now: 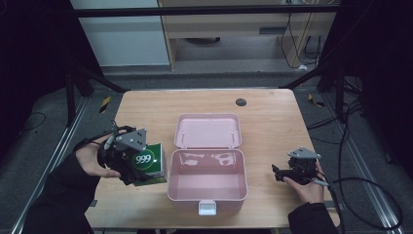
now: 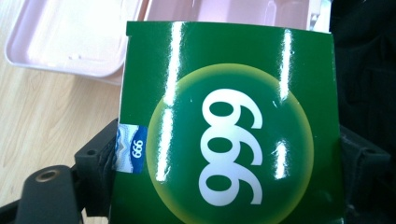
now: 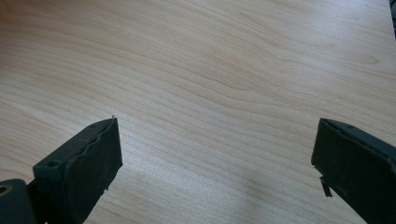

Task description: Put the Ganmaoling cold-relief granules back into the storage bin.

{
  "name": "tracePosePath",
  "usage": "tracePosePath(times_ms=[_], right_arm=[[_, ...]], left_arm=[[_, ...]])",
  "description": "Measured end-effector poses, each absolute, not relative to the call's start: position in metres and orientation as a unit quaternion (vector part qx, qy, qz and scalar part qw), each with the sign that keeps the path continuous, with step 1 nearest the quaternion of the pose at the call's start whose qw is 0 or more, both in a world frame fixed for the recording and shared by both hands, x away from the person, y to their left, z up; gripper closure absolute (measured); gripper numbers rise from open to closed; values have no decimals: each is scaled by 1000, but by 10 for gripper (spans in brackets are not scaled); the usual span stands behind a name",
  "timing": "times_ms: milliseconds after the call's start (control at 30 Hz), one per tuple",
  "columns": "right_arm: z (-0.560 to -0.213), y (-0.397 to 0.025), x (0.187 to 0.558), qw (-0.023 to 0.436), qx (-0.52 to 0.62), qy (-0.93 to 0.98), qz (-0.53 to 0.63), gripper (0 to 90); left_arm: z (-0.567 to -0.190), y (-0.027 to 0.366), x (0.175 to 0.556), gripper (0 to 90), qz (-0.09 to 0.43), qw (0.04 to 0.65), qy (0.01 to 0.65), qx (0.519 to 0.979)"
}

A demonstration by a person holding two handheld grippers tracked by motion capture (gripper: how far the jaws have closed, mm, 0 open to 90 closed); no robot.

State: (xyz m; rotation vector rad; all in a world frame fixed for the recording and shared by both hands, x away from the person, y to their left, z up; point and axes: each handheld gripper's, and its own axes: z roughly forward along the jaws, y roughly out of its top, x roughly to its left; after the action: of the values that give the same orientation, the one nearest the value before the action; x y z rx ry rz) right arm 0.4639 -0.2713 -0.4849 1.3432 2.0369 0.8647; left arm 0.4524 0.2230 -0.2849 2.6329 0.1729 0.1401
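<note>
From the high view, a pink plastic case (image 1: pixel 207 183) sat open at the middle of the wooden desk (image 1: pixel 268 112), its lid (image 1: pixel 208 130) laid flat toward the far edge and a white latch (image 1: pixel 207 208) at the near edge. The left tool (image 1: pixel 141 163), held in the person's left hand (image 1: pixel 92 158), gripped a green box marked 999 (image 1: pixel 151 163) just beside the case's left wall. The right tool (image 1: pixel 280 173), in the right hand (image 1: pixel 304 185), rested near the desk's right edge, well apart from the case.

In the left gripper view, the green box (image 2: pixel 229 140) sat clamped between the black jaws, with the pink case (image 2: pixel 70 37) behind it.

In the right gripper view, the jaws stood wide apart over bare desk (image 3: pixel 210 84), holding nothing.
</note>
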Motion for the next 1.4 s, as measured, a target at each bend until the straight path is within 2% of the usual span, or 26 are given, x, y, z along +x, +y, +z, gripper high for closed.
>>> tracePosePath(times_ms=[733,1400], right_arm=[[-486,-271,464,270,497,761,318,22],[-487,-270,464,268,495,764,315,22]], left_arm=[[-274,181,459,143,52,257,35,964],[-288,145,470,144,44,257,12,965]])
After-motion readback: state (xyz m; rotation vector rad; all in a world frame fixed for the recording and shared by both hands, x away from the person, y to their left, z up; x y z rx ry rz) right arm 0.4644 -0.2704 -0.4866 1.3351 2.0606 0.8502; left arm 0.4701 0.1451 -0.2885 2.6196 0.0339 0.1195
